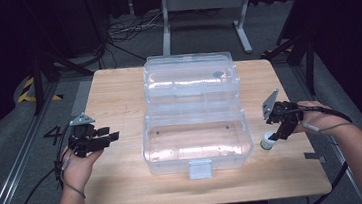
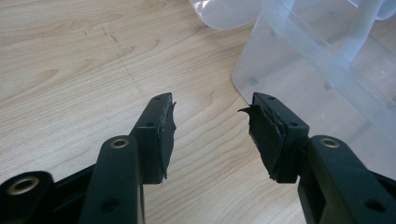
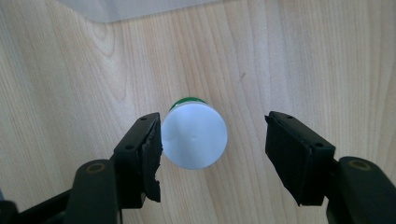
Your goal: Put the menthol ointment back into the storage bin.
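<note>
Right gripper (image 3: 214, 144) stands wide open around white-capped bottle (image 3: 195, 136).

Digit "4" marked in black on grey floor (image 1: 7, 149), left of table (image 1: 118, 95).

Seen from straight above: a small bottle (image 3: 195, 136) with a round white cap and a green edge behind it, upright on the light wooden tabletop (image 3: 303, 60). Right claw (image 3: 214, 156) open around it, left pad almost touching the cap, right pad clearly apart. Corner of a clear plastic box (image 3: 126, 9) at top.
</note>
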A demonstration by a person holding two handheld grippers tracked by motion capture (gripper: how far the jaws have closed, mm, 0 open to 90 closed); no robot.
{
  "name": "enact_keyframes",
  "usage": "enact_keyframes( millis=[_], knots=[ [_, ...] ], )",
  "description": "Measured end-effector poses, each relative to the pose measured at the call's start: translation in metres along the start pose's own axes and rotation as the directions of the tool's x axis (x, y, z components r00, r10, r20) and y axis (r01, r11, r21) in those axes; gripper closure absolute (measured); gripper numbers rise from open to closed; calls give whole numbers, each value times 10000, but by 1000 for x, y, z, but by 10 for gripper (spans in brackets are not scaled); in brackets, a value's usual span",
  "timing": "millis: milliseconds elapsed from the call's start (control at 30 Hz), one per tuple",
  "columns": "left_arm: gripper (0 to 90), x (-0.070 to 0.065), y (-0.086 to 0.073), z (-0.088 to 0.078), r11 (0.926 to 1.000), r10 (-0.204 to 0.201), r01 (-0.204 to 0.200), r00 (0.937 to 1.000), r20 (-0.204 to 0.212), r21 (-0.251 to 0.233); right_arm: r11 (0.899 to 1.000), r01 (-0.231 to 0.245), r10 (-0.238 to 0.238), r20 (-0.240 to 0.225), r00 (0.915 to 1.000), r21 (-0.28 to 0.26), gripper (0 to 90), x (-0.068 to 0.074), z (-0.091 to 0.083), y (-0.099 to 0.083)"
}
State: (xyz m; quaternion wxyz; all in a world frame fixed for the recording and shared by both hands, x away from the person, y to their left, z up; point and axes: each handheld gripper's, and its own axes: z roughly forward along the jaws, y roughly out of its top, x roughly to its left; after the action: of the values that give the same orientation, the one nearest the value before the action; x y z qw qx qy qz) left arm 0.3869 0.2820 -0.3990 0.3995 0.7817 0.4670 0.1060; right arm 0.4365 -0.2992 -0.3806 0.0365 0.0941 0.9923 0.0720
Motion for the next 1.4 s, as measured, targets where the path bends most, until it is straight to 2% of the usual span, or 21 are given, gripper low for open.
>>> enact_keyframes(
  millis=[100,200,267,300,533,733,900,1133,1400],
  knots=[
    [504,0,0,0,10000,4,-4,10000,-13,-17,9999,-1,2,-76,10000,160,368,2,4,1],
    [504,0,0,0,10000,26,-26,10000,-18,-14,9997,199,-197,-169,9997,137,369,1,9,1],
    [504,0,0,0,10000,0,0,10000,-14,-18,9997,80,-74,-246,9997,251,369,3,12,2],
    [504,0,0,-1,10000,16,-16,10000,-29,-11,9995,205,-199,-253,9995,247,369,3,14,2],
    [504,0,0,-1,10000,16,-16,10000,-21,-24,9985,154,-133,-413,9991,521,379,5,22,2],
    [504,0,0,0,10000,43,-43,10000,9,4,9972,293,-260,-494,9984,687,420,7,28,2],
    [504,0,0,0,10000,50,-50,10000,20,25,9947,557,-534,-288,9982,869,494,7,31,2],
    [504,0,0,0,10000,70,-70,10000,33,57,9958,387,-362,-313,9989,829,497,8,32,2],
    [504,0,0,0,9999,77,-78,10000,34,81,9947,584,-560,-312,9979,841,502,8,28,3]
  ],
)
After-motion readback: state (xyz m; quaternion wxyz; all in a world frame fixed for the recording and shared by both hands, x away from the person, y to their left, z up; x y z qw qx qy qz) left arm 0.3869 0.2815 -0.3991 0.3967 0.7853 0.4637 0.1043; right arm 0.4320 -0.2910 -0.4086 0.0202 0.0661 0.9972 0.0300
